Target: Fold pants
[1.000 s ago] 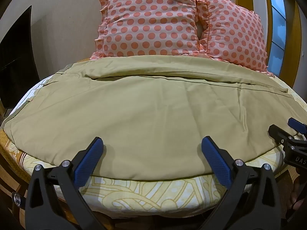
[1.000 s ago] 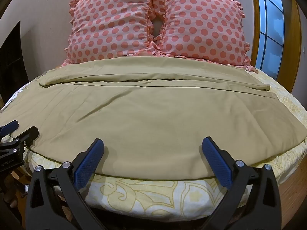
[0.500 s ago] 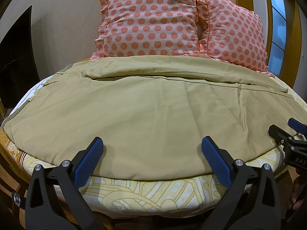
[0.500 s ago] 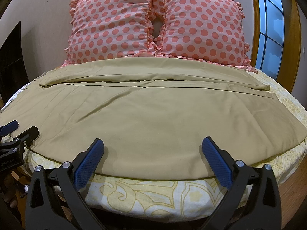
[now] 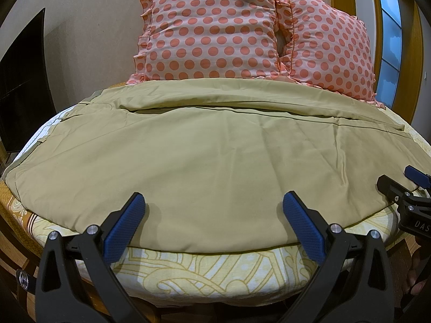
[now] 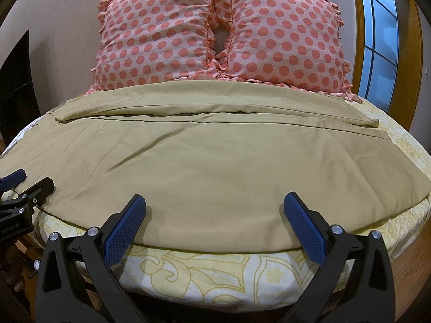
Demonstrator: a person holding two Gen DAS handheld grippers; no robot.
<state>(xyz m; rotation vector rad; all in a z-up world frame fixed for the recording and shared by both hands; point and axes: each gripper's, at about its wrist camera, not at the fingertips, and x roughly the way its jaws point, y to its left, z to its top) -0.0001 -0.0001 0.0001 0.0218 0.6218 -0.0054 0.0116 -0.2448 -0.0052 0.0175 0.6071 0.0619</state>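
Khaki pants (image 5: 210, 158) lie spread flat across the bed, one leg nearer me and the other behind it; they also show in the right wrist view (image 6: 204, 167). My left gripper (image 5: 212, 223) is open and empty, its blue pads just over the pants' near edge. My right gripper (image 6: 215, 223) is open and empty in the same way. Each gripper shows at the edge of the other's view: the right gripper (image 5: 404, 185) on the right, the left gripper (image 6: 24, 185) on the left.
The bed has a yellow patterned sheet (image 6: 215, 274). Two pink polka-dot pillows (image 6: 215, 35) lean against the wall behind the pants. A dark screen (image 5: 21, 94) stands at the left, a window (image 6: 379, 40) at the right.
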